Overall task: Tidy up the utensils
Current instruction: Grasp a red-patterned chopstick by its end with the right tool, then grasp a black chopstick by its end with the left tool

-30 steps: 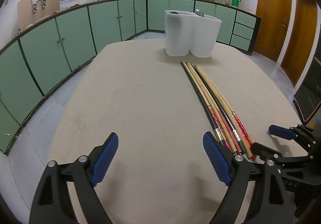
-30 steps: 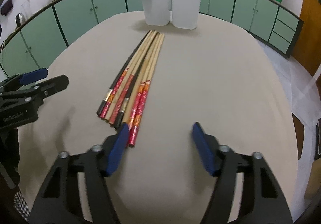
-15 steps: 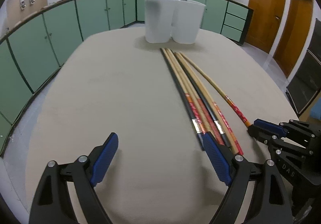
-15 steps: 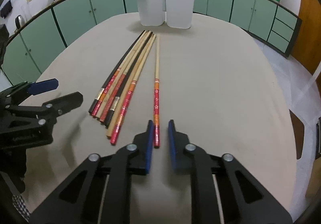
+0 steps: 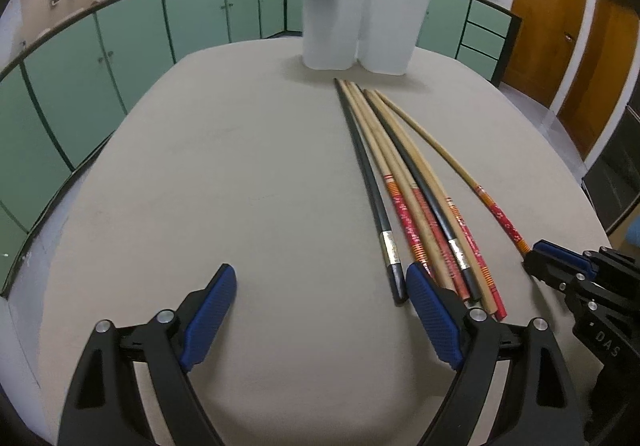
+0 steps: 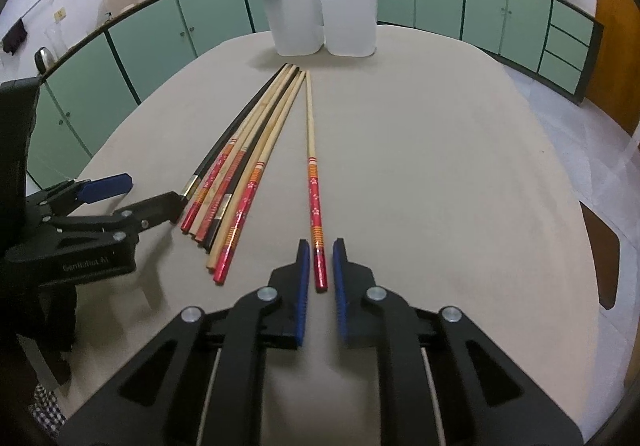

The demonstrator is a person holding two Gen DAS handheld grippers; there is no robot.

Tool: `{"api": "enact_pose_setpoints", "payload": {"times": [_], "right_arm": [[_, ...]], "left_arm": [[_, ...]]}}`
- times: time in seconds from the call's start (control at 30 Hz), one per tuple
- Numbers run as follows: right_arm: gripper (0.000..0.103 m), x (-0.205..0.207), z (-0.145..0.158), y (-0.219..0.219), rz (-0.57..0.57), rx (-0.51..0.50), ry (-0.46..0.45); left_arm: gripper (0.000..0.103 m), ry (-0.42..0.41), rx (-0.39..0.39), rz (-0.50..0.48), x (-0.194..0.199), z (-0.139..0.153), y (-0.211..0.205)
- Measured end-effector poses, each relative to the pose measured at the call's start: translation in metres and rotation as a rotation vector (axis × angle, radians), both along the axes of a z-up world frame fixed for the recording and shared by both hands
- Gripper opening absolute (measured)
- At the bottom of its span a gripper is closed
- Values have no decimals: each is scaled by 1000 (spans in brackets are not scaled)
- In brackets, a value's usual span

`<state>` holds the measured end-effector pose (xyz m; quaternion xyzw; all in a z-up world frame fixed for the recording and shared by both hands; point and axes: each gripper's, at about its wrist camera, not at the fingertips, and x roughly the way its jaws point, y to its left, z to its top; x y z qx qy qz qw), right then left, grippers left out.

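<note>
Right gripper (image 6: 320, 266) is clamped on the red patterned end of a single chopstick (image 6: 313, 182), which has been parted from the bundle; its far tip lies on the table (image 6: 440, 166) and points at the holder. Step in hand is judged to be a lift of that one stick. A straight rise is advised, grip kept near the decorated end, so the long free tip is not dragged sideways into the bundle.

Left gripper (image 5: 320, 310) is held wide apart, nothing between the pads. Its right pad (image 5: 430, 316) sits just beside the near ends of the remaining chopsticks (image 5: 404, 186), which lie side by side, fanned slightly, to the left of the gripped stick in the right wrist view.

Farther off, the white two-compartment holder (image 6: 324, 12) stands upright past the stick tips. Something is already held inside; what cannot be told.
</note>
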<state>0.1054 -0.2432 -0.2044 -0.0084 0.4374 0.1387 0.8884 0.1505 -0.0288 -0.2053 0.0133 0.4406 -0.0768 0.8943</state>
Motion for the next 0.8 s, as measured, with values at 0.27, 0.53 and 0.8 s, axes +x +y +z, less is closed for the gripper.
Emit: {"api": "enact_pose_setpoints", "payload": {"times": [0.27,0.53,0.8], "right_arm": [[17,-3,1,2,15,-5,-4],[25,-5,1,9,39,-23,-16],[5,-2,-1,2,29,29,-1]], "left_arm": [[86,3,11,20,-1,0,7],[76,-2,34,-18,-3,-3,-7],[8,-21,-5,-86,0,0,-15]]}}
